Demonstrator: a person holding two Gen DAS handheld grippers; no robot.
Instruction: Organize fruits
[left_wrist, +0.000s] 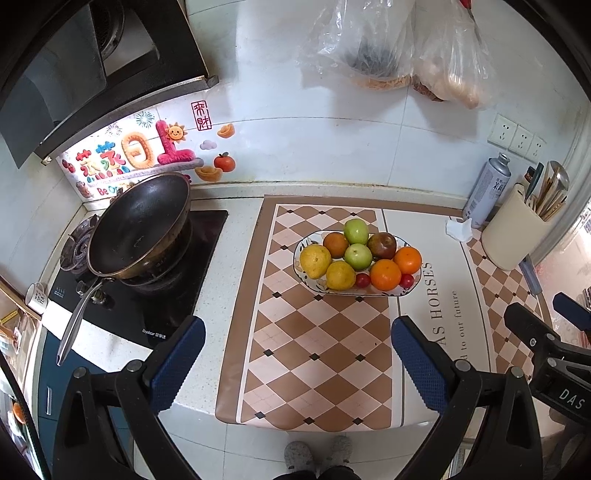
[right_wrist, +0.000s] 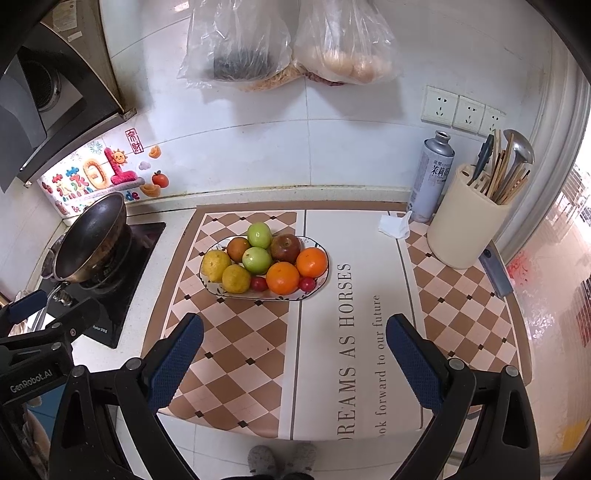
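A patterned oval plate (left_wrist: 408, 291) (right_wrist: 210, 286) sits on the checkered mat and holds two green apples (left_wrist: 357, 230) (right_wrist: 259, 235), a dark red apple (left_wrist: 382, 245) (right_wrist: 285, 247), oranges (left_wrist: 385, 274) (right_wrist: 282, 277), two yellow lemons (left_wrist: 315, 260) (right_wrist: 215, 265) and small red tomatoes (left_wrist: 362, 280) (right_wrist: 259, 283). My left gripper (left_wrist: 297, 328) is open and empty, near the counter's front edge, well short of the plate. My right gripper (right_wrist: 294, 326) is open and empty, also short of the plate; it shows at the right of the left wrist view (left_wrist: 546, 314).
A black wok (left_wrist: 140, 225) (right_wrist: 90, 236) stands on the stove at the left. A spray can (left_wrist: 487, 190) (right_wrist: 433, 175), a crumpled tissue (right_wrist: 397, 226) and a cream utensil holder (left_wrist: 515, 229) (right_wrist: 467, 225) stand at back right. Plastic bags (right_wrist: 288, 40) hang on the wall.
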